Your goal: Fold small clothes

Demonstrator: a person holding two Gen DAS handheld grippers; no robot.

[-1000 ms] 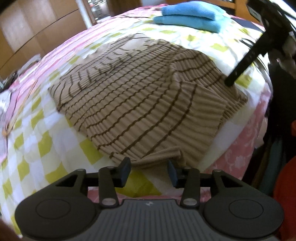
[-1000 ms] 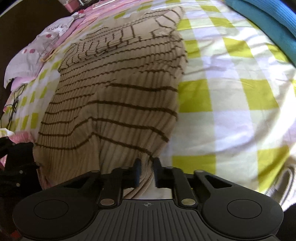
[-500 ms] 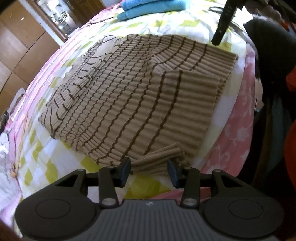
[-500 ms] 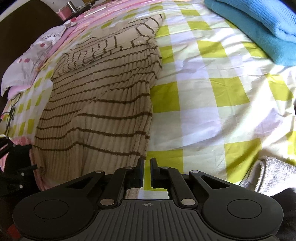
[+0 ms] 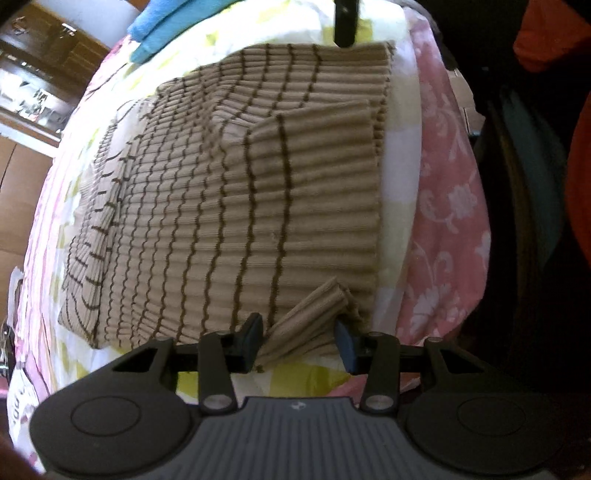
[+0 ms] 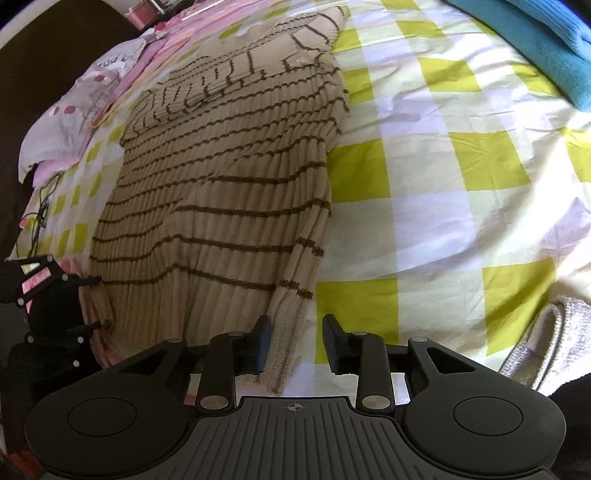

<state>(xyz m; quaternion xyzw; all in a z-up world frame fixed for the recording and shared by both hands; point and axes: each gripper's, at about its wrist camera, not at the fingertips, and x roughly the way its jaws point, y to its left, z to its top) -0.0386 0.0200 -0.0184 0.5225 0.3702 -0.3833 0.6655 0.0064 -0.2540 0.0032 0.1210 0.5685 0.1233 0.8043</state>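
A tan ribbed sweater with thin brown stripes (image 5: 229, 206) lies flat on the bed, with both sleeves folded over its body; it also shows in the right wrist view (image 6: 221, 192). My left gripper (image 5: 299, 341) is open at the hem, with a bunched sleeve cuff (image 5: 306, 328) lying loose between its jaws. My right gripper (image 6: 297, 343) is open at the hem's other corner, with the sleeve cuff (image 6: 290, 332) between its jaws. The left gripper (image 6: 55, 306) also shows at the left of the right wrist view.
The bed has a yellow, white and pink checked sheet (image 6: 443, 184). A folded blue garment (image 6: 535, 44) lies at the far side; it also shows in the left wrist view (image 5: 159, 33). A grey-white knit piece (image 6: 546, 343) sits by the bed edge at right. The pink floral bed edge (image 5: 443, 221) drops off beside the hem.
My right gripper was shut on the sweater's edge and has opened and let the fabric go. My left gripper stayed open and swung closer around the hem, over the cuff.
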